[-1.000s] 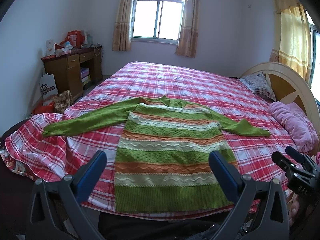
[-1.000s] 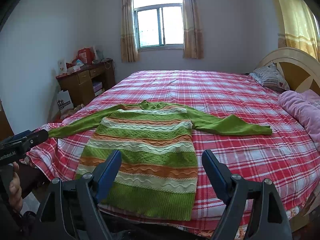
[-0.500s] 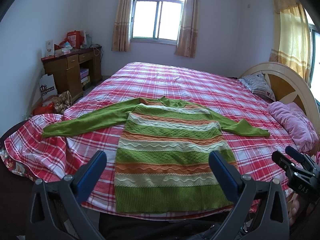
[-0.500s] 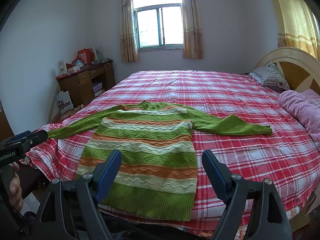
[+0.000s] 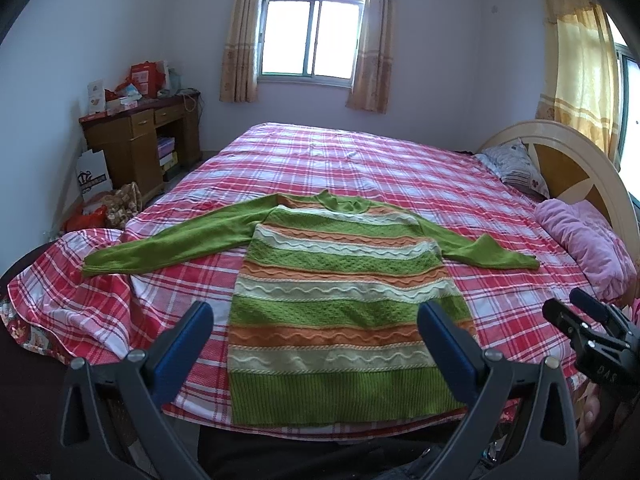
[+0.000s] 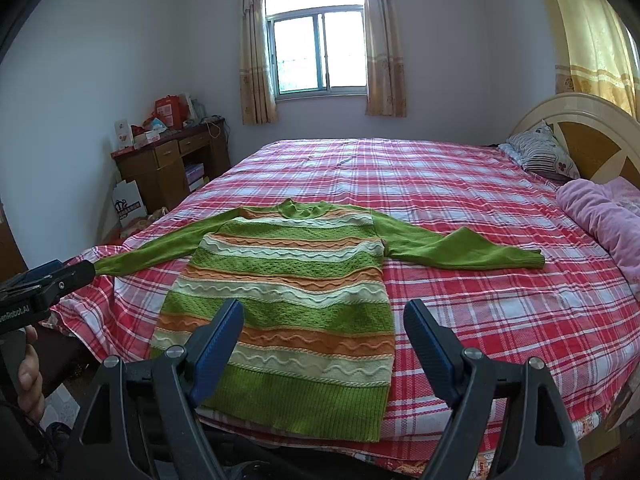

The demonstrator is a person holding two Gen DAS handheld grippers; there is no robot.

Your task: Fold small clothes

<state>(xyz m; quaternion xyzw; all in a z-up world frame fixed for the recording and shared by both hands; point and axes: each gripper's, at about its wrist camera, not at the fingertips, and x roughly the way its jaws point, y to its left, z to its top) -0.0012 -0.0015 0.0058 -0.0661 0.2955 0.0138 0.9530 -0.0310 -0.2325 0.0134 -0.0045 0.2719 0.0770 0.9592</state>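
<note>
Right wrist | left tongs (image 6: 48,280) read "enRobot.AI" | both tongs gaping, empty | sweater (image 6: 288,288) flat

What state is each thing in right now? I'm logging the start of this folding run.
Striped sweater: spread flat on the bed, unfolded, both sleeves out to the sides.
Left gripper: open, empty, above the hem.
Right gripper: open, empty, over the lower sweater.
Plaid bedspread: laid out, rumpled at the near left corner.
Pink blanket: bunched by the headboard.

Home bedroom: bed (image 5: 400,168), curtained window (image 5: 312,36)
</note>
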